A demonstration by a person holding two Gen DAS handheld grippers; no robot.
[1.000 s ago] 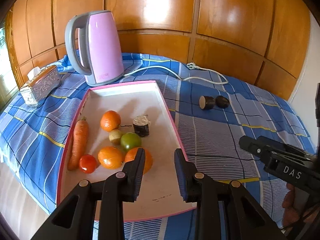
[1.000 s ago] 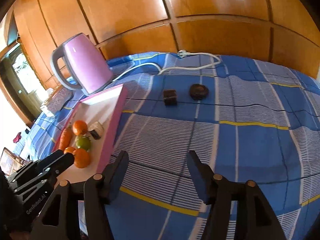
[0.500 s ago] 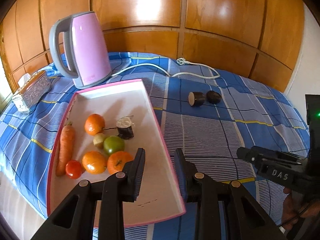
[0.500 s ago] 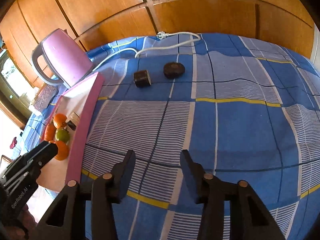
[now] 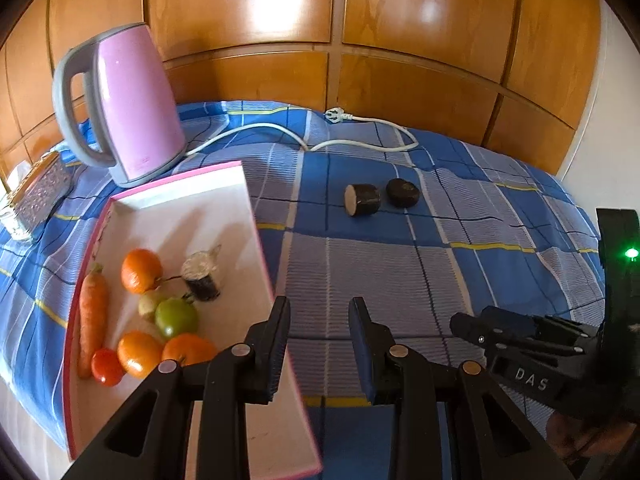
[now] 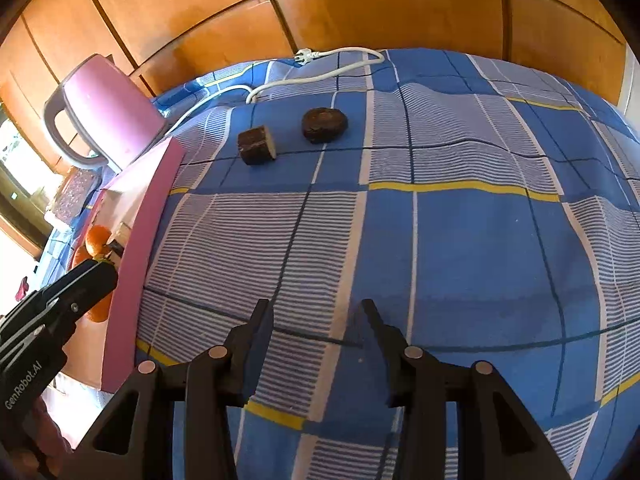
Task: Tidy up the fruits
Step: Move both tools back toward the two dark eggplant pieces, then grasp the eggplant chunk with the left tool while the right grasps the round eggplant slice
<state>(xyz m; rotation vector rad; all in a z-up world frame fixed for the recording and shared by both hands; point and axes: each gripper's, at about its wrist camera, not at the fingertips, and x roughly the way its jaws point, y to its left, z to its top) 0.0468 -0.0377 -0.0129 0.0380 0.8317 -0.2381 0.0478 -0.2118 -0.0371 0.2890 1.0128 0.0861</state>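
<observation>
While both hang empty | left tool (image 5: 318, 338) gapes narrowly, tray (image 5: 244, 184) left of it | right tool (image 6: 316, 344) gapes wider, two dark pieces (image 6: 256, 146) ahead

The far wall (image 5: 280, 12) is made of glossy orange-brown wooden panels, with dark grooves between them. Bright patches of light shine on the upper panels. At the far right there is a strip of plain white wall (image 5: 592, 152). The surface is covered with a blue checked cloth (image 6: 460, 220) with white stripes and thin yellow lines; the cloth has some wrinkles at the far side. At the left edge, strong daylight comes from what seems a window (image 6: 12, 152). A pale floor (image 5: 24, 432) shows at the near left corner.
</observation>
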